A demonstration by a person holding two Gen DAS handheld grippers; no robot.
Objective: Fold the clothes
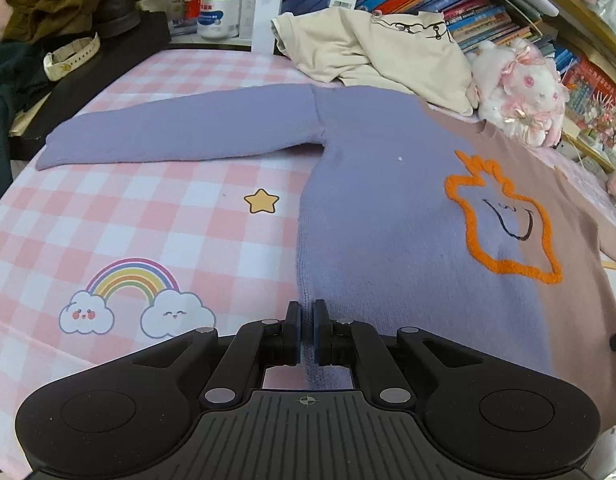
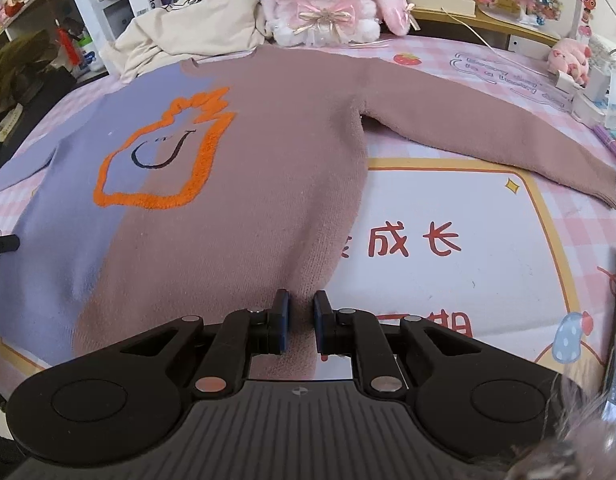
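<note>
A two-tone sweater [image 1: 388, 184], purple on one half and brown on the other [image 2: 267, 168], lies flat on the pink checked mat, sleeves spread out, with an orange outlined smiling figure [image 1: 504, 220] on its chest. My left gripper [image 1: 306, 320] is shut on the sweater's purple bottom hem at its left corner. My right gripper [image 2: 300, 312] is shut on the brown bottom hem near its right corner. The purple sleeve [image 1: 179, 128] reaches left; the brown sleeve [image 2: 488, 128] reaches right.
A cream garment [image 1: 372, 48] is crumpled behind the sweater's collar, beside a pink-and-white plush rabbit [image 2: 328, 0]. Books and shelves stand at the back. Dark clothes [image 1: 11, 80] pile at the left edge. Small boxes and a pink toy [image 2: 572, 60] sit at the far right.
</note>
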